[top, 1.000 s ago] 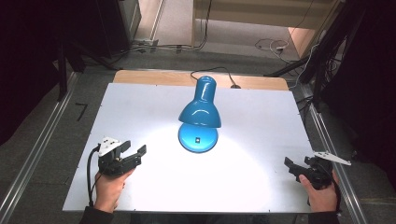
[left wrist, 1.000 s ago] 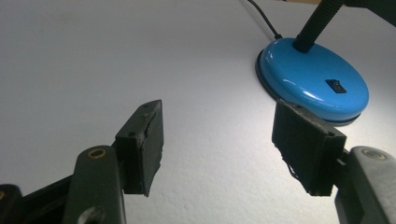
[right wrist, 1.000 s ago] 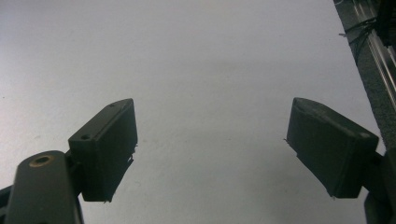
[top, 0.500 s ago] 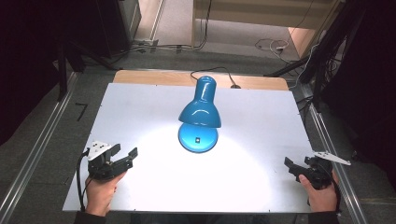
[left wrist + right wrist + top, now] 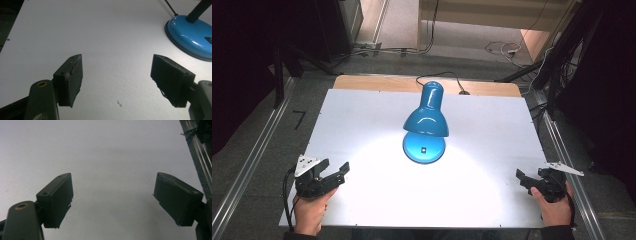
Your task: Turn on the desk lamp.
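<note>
A blue desk lamp [image 5: 426,120] stands lit in the middle of the white table [image 5: 362,115], its shade bent over its round base [image 5: 424,148] and casting a bright pool of light. My left gripper [image 5: 335,166] rests near the front left corner, well to the left of the lamp. Its jaws have just been opening and stand open with nothing between them. In the left gripper view [image 5: 117,72] the lamp base [image 5: 192,37] lies ahead at the upper right. My right gripper [image 5: 529,176] sits at the front right edge, open over bare table [image 5: 112,195].
The lamp's black cable [image 5: 437,75] runs off the table's far edge over a wooden board [image 5: 377,82]. Metal rails [image 5: 247,165] flank the table on both sides. In the right gripper view a rail [image 5: 200,152] lies close at the right.
My left hand has slid left and a little toward the near edge, away from the lamp, and its jaws stand wider. The right hand and the lamp have not moved.
</note>
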`<state>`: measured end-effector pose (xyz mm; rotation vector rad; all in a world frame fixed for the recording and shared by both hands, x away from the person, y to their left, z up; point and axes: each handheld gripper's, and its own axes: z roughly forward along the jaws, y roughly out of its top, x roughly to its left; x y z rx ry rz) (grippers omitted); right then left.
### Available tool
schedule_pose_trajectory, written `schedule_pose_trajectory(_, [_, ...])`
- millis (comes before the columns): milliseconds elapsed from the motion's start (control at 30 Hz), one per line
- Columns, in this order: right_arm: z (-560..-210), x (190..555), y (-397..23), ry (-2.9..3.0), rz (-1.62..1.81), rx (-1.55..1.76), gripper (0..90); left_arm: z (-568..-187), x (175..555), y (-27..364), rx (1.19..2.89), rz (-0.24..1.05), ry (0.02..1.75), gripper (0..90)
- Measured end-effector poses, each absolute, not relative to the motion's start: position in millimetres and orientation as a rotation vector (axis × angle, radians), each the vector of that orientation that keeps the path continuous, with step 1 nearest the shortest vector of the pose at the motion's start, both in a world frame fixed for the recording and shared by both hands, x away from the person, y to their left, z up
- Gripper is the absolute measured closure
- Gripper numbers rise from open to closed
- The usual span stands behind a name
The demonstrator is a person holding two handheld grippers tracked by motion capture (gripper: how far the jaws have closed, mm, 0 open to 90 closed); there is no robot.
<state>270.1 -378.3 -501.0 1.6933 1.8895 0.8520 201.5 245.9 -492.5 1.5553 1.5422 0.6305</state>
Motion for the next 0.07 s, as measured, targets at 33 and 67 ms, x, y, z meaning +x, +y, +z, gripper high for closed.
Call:
schedule_pose_trajectory(33, [-503.7, 272.2, -377.8, 1.898, 0.84, 1.693, 13.3, -494.3, 202.3, 246.0, 1.558, 0.63, 1.549, 26.3])
schedule_pose_trajectory(67, [-506.3, 274.4, -377.5, 1.904, 0.829, 1.698, 12.8, -495.8, 203.1, 245.7, 1.56, 0.628, 1.557, 25.6])
